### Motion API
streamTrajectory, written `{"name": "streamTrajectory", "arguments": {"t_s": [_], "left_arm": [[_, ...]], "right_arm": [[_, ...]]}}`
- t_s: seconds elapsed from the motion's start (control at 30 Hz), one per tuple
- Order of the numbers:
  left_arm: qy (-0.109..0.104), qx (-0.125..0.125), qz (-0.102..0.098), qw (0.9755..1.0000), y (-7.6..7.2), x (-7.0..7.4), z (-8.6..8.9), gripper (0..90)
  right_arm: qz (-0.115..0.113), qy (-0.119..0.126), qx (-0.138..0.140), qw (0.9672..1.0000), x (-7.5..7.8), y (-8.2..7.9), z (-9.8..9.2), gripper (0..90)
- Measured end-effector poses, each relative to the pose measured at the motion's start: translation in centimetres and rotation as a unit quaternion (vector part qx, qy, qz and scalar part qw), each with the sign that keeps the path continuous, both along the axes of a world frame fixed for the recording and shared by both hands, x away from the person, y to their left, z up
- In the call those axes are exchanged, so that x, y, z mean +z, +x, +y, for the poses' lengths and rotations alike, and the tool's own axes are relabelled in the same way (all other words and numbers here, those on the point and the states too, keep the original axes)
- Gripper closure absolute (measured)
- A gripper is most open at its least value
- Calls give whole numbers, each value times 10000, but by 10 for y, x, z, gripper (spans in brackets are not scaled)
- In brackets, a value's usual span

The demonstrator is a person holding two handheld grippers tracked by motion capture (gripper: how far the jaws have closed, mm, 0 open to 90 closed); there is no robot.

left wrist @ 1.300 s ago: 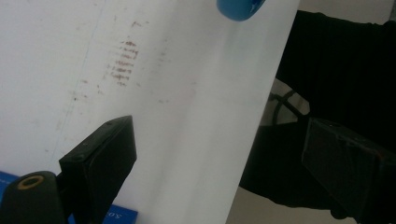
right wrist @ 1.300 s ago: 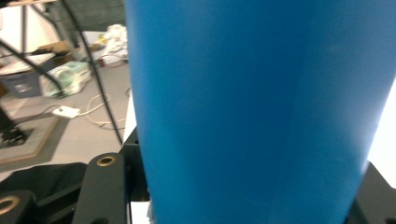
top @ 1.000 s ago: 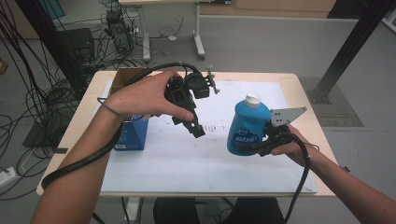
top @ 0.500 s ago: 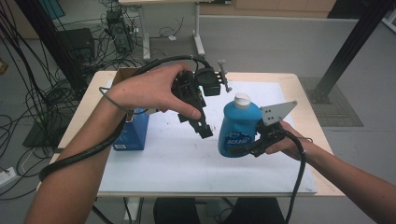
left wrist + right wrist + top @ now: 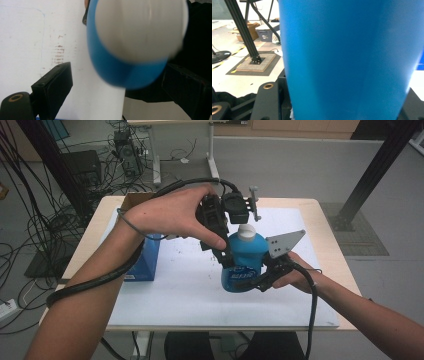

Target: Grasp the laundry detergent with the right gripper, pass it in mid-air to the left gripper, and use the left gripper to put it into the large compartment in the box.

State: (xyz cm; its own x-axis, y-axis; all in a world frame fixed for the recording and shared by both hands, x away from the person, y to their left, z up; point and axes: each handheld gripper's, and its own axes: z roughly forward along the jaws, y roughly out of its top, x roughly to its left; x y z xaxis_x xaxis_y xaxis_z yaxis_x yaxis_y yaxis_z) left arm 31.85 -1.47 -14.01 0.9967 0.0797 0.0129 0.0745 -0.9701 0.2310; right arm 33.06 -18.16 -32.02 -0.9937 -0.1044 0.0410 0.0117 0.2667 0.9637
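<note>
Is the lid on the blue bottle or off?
On. The white cap sits on top of the blue bottle, and the left gripper has its jaws open around it.

R gripper (image 5: 252,281) grips blue bottle (image 5: 243,262); L gripper (image 5: 225,255) beside cap (image 5: 245,232).

the high view is evenly and softly lit from overhead, with faint shadows under the forearms on the white table sheet (image 5: 170,295) and dimmer floor toward the corners. in the left gripper view, the blue bottle (image 5: 130,50) with its white cap sits so close that it is a soft blur, while the pale surface behind is bright and nearly washed out. in the right gripper view the bottle is an out-of-focus blue wall with smooth vertical shading, and the sunlit floor behind looks sharper.
</note>
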Motion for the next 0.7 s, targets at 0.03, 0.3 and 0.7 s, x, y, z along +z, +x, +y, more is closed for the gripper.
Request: {"name": "streamTrajectory", "arguments": {"t_s": [0.03,0.3,0.7], "left_arm": [[-1,-36,-12,10000,-1,0,-3,99],[-14,-165,-46,9999,-5,-1,-11,98],[-9,-186,-65,9998,-5,-1,-14,98]], "right_arm": [[-26,3,20,10000,1,0,3,403],[-55,17,91,9999,3,-2,11,403],[-46,34,76,10000,3,-1,12,403]]}}
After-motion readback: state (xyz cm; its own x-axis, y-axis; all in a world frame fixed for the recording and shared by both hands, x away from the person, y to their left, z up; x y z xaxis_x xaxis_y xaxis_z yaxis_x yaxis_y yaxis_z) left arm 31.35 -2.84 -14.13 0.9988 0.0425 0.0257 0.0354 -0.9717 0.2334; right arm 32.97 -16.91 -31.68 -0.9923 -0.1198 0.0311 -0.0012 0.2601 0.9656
